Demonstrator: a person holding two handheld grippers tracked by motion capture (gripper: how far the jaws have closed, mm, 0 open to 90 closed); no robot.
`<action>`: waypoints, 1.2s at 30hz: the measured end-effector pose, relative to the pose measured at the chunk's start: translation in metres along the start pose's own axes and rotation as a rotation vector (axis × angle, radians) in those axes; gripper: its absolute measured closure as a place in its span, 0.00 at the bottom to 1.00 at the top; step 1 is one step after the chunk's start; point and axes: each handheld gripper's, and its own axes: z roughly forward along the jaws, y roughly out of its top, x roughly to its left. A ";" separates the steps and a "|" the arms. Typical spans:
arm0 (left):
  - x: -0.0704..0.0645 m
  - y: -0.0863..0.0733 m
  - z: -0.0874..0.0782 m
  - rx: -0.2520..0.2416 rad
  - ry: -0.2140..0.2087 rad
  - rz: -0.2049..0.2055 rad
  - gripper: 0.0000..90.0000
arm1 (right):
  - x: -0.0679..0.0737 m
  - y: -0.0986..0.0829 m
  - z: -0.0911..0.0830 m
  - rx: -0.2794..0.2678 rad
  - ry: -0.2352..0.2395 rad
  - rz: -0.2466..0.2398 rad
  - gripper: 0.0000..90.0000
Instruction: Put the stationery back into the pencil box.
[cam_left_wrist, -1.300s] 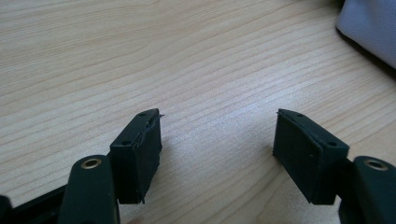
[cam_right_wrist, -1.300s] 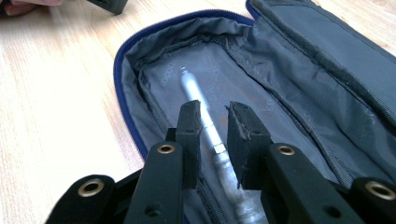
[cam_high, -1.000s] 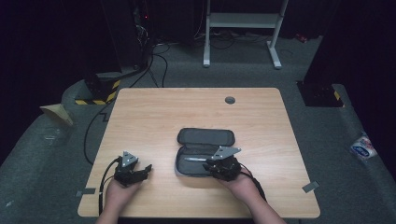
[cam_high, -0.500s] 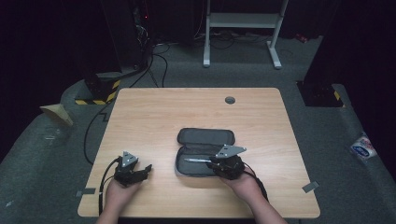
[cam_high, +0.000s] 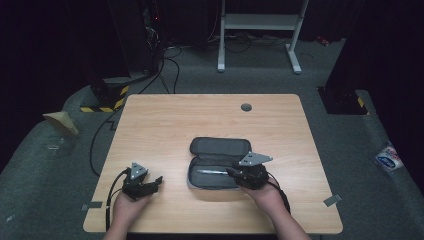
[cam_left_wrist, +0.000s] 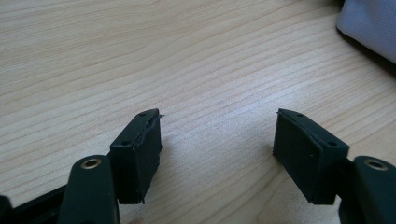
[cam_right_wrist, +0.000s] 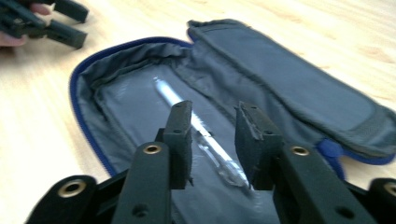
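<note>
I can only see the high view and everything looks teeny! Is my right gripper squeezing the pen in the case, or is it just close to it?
Observer: Just close. In the right gripper view the right gripper has its fingers apart, and the clear pen lies on the lining below the gap.
Operator: Is the case all grey?
Observer: Not quite. The case is grey inside, but its zip edge is blue.
Operator: What is my left gripper doing?
Observer: In the left gripper view the left gripper has its fingers wide apart over the bare wooden table, with nothing between them.
</note>
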 end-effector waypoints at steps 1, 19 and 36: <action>0.000 0.000 0.000 0.000 0.000 0.000 0.36 | -0.001 0.000 -0.001 -0.001 -0.005 0.008 0.69; -0.001 0.000 0.000 -0.001 0.000 -0.006 0.36 | -0.055 -0.032 -0.027 -0.018 -0.262 0.150 0.47; -0.001 0.000 0.000 -0.001 0.002 -0.005 0.36 | -0.095 -0.101 -0.043 0.127 -0.452 0.361 0.30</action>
